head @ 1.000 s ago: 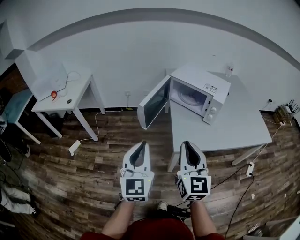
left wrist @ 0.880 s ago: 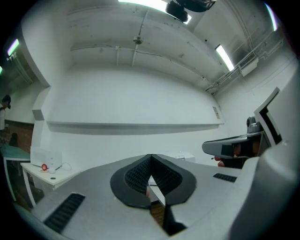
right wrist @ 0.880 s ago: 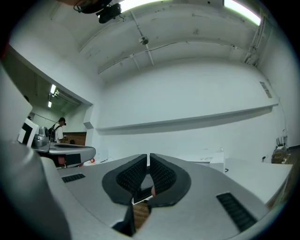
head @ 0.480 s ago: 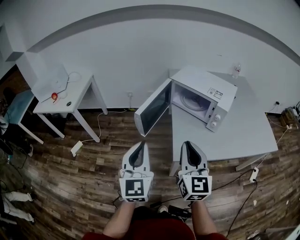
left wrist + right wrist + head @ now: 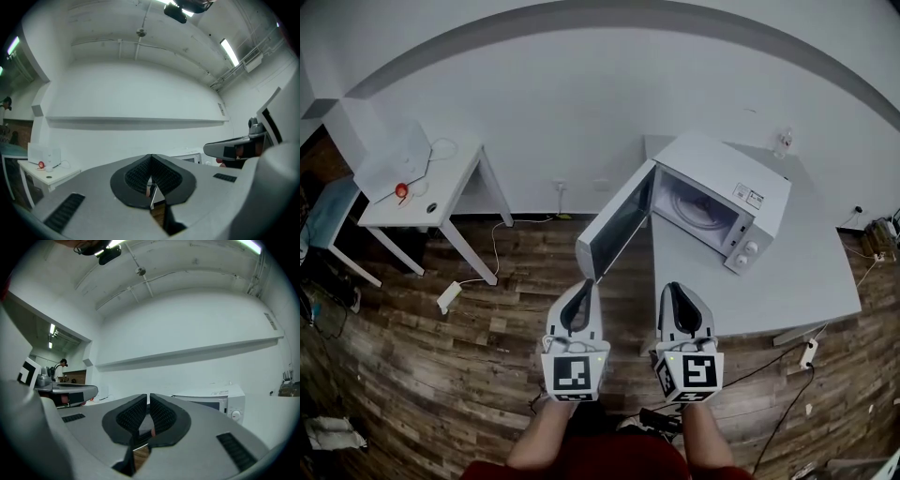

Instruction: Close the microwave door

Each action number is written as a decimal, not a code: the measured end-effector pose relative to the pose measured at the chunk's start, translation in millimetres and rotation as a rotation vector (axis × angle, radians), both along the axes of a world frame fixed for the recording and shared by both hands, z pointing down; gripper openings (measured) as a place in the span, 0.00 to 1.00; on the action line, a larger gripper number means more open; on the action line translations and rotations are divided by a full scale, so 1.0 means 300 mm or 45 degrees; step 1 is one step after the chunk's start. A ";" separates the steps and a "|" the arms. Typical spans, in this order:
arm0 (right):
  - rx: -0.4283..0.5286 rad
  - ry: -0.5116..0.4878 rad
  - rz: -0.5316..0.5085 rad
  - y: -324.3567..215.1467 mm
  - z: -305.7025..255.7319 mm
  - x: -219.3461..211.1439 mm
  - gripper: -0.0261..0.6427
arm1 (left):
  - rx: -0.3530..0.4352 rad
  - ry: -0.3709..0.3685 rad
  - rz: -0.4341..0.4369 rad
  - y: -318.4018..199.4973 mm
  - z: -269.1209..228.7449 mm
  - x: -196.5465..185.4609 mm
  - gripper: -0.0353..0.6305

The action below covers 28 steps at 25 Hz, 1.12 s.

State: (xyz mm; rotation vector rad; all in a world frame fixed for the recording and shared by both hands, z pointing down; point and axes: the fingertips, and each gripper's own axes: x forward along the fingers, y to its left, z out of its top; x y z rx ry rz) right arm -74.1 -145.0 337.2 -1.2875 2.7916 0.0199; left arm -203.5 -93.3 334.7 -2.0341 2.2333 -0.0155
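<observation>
The door stands open straight ahead of your left tongs — it juts past the tabletop out over the floor, with nothing but air between it and you. To its left the way is wide open as far as the small white table; only a white box lies low on the boards there. Ahead of your right tongs the tabletop's near edge bars the low path — above it, bare surface runs to the microwave.

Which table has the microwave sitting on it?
The big grey table on the right, carrying the open-doored microwave. The small white table on the left has none.
</observation>
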 end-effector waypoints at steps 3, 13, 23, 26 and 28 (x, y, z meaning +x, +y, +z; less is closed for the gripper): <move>-0.012 0.014 0.001 -0.050 0.016 -0.068 0.10 | -0.011 0.016 0.001 -0.049 0.023 -0.067 0.09; -0.110 0.099 -0.017 -0.173 0.157 -0.287 0.10 | -0.096 -0.054 0.119 -0.177 0.181 -0.247 0.09; -0.198 0.168 0.018 -0.264 0.310 -0.404 0.10 | -0.224 -0.023 0.403 -0.303 0.401 -0.360 0.10; -0.216 0.186 0.033 -0.284 0.348 -0.416 0.10 | -0.260 -0.037 0.483 -0.343 0.445 -0.372 0.15; -0.229 0.193 0.049 -0.302 0.370 -0.418 0.10 | -0.282 -0.054 0.559 -0.370 0.468 -0.365 0.25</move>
